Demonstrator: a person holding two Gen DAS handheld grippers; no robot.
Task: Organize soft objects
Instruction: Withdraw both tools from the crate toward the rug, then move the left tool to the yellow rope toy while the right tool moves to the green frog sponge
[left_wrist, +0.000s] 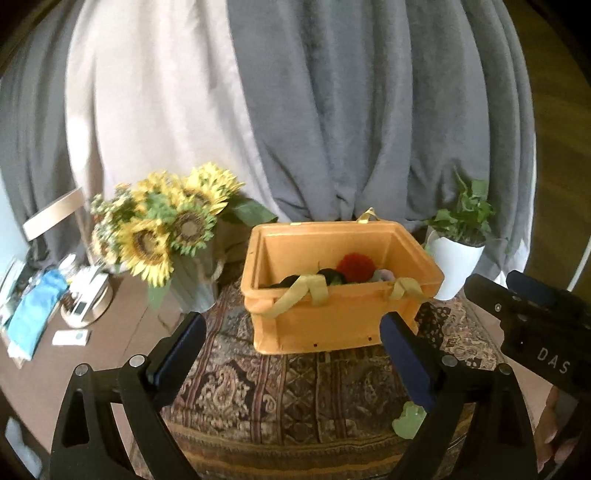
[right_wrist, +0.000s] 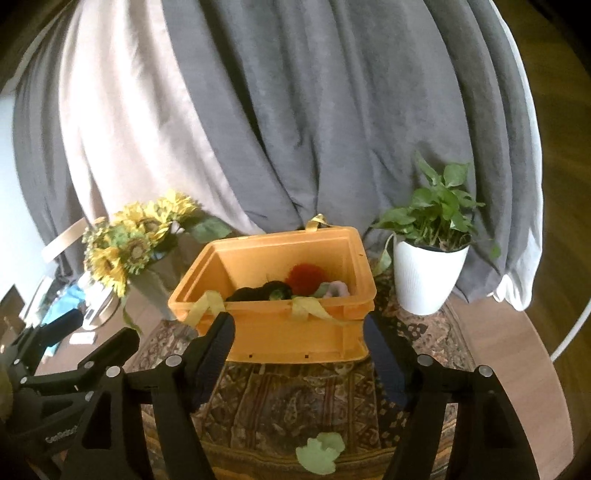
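Orange bin (right_wrist: 295, 325) on the patterned mat (right_wrist: 291, 402) already holds several soft items: red pom (right_wrist: 308, 275), a dark piece (right_wrist: 258, 290), a pale pink one (right_wrist: 338, 288). Judged nearly done. One pale green toy (right_wrist: 320, 452) remains on the mat, in front of the bin, near its front edge.

Left gripper (left_wrist: 291, 354): fingers spread wide, empty, touching nothing. Right gripper (right_wrist: 299, 354): likewise released, empty, hovering above the green toy.

One orange bin (left_wrist: 343, 295), one green toy (right_wrist: 320, 457), two plants (right_wrist: 430, 258).
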